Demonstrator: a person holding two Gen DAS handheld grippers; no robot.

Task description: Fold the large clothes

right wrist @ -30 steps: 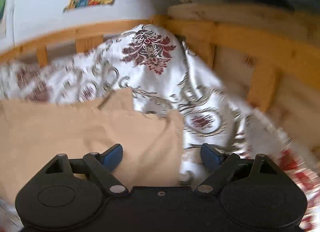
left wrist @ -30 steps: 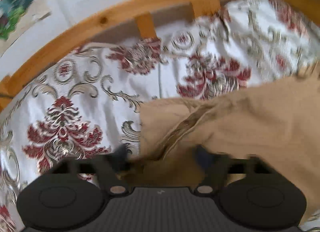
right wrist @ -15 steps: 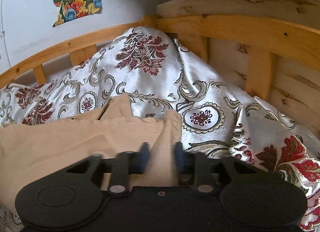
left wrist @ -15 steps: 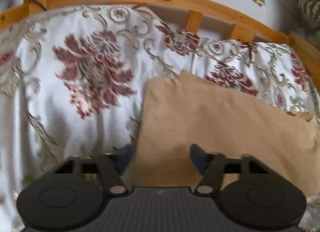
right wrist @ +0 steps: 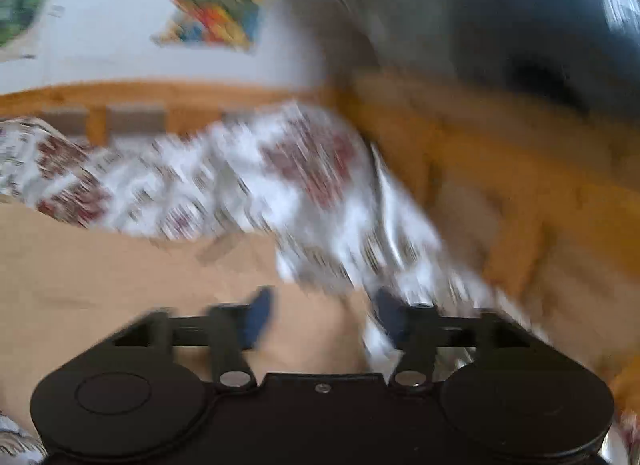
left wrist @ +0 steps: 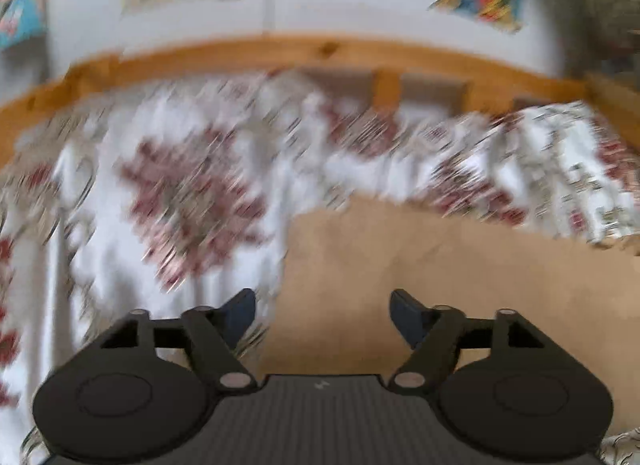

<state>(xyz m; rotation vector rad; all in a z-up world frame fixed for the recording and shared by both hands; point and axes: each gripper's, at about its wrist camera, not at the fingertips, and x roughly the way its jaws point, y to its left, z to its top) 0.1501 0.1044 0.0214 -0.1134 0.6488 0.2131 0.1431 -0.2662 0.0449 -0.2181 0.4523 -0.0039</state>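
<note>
**Both grippers off the cloth, fold partly laid**

Left wrist view: left gripper [left wrist: 322, 311] jaws wide apart, holding nothing, above left edge of the tan plain-fabric garment [left wrist: 440, 285], lower right of frame, flat on the floral white-and-red bedspread [left wrist: 180, 193]. Re-grip at corners, pull taut before folding.

Right wrist view: right gripper [right wrist: 322, 311] jaws spread, empty; garment's right edge lies lower left, smooth, blurred.

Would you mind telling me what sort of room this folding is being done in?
Most likely a bedroom: the tan garment lies on a red-and-white floral bedspread inside a wooden bed frame, with colourful pictures on the white wall behind.
</note>
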